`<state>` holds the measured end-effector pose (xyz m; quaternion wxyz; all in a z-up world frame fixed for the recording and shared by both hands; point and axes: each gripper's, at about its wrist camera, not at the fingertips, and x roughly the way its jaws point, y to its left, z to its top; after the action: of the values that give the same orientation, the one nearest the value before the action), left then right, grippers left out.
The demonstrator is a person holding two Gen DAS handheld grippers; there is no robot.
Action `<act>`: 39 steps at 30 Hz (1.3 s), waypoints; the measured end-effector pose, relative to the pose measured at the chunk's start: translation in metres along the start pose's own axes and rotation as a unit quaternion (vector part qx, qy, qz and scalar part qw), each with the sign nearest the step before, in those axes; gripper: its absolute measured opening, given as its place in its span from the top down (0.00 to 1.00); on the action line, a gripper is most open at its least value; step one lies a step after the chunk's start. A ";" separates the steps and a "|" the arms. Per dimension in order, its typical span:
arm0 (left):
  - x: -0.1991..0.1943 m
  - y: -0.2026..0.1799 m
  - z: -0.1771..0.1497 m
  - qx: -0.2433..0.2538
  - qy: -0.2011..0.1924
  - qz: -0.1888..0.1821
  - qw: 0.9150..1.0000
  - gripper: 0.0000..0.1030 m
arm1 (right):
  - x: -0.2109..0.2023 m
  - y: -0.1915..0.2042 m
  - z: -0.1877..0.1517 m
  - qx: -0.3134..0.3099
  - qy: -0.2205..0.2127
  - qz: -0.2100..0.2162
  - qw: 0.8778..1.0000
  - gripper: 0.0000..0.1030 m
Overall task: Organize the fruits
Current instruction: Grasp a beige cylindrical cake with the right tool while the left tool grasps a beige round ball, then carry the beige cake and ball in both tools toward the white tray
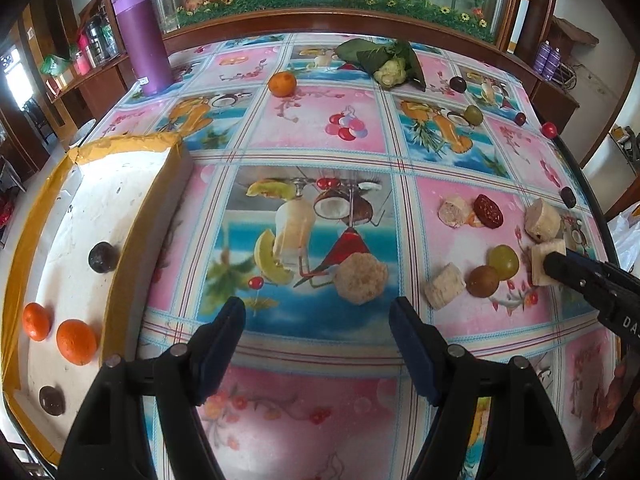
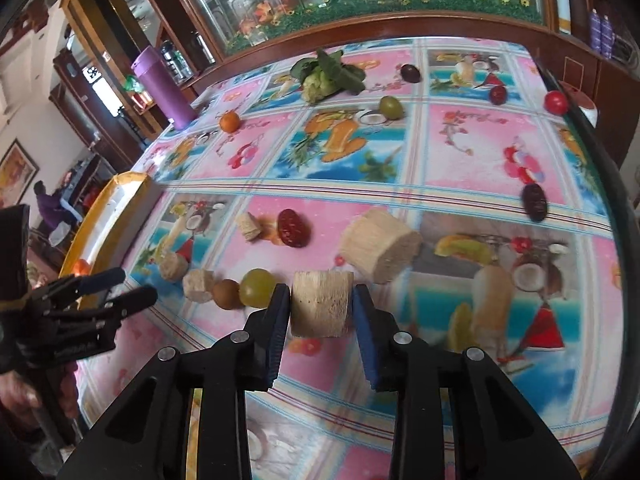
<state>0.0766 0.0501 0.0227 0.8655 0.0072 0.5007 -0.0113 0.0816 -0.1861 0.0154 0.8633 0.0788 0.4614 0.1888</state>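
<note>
My right gripper (image 2: pixel 322 312) is shut on a pale fibrous chunk (image 2: pixel 322 304), one pad pressed to each flat side, just above the tablecloth. Seen from the left wrist, the same right gripper (image 1: pixel 554 264) reaches in from the right edge over that chunk (image 1: pixel 540 260). My left gripper (image 1: pixel 318 344) stands open and empty above the cloth, a round tan chunk (image 1: pixel 361 278) just beyond its fingers. To its left lies a yellow-rimmed white tray (image 1: pixel 100 208) with two oranges (image 1: pixel 76 340) and two dark fruits (image 1: pixel 103 257). A green grape (image 2: pixel 258 288) and a brown fruit (image 2: pixel 226 294) lie left of the held chunk.
More chunks (image 2: pixel 380 250), a red slice (image 2: pixel 294 228), a dark date (image 2: pixel 535 202), a red tomato (image 2: pixel 556 102), a green fruit (image 2: pixel 391 107) and an orange (image 1: pixel 282 84) are scattered on the cloth. A leafy custard apple (image 1: pixel 390 70) and a purple tumbler (image 1: pixel 142 40) stand at the back.
</note>
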 end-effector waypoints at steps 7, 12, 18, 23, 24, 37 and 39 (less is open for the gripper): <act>0.017 -0.001 0.008 -0.012 -0.005 -0.013 1.000 0.29 | 0.002 0.001 0.000 -0.006 0.004 -0.006 1.000 0.69; 0.019 -0.008 0.005 0.007 -0.024 -0.006 1.000 0.45 | 0.009 0.002 0.000 -0.003 0.015 -0.006 1.000 0.68; 0.017 -0.002 0.008 0.000 -0.033 -0.028 0.999 0.68 | 0.015 0.006 0.002 -0.006 0.015 -0.014 1.000 0.67; 0.010 0.010 0.000 -0.026 -0.023 -0.058 0.998 0.68 | 0.014 0.014 0.001 -0.030 0.010 -0.032 0.999 0.68; 0.007 0.012 -0.002 -0.028 -0.023 -0.061 0.997 0.68 | 0.012 0.014 0.000 -0.029 0.009 -0.032 0.999 0.68; -0.039 0.015 -0.041 -0.021 -0.040 -0.086 0.995 0.68 | -0.029 0.041 -0.028 -0.043 -0.011 -0.039 0.998 0.69; -0.045 0.017 -0.046 -0.021 -0.043 -0.090 0.995 0.68 | -0.030 0.049 -0.035 -0.048 -0.007 -0.037 0.998 0.69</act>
<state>0.0152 0.0691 0.0389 0.8816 -0.0566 0.4621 -0.0783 0.0251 -0.1548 0.0336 0.8757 0.0215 0.4482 0.1782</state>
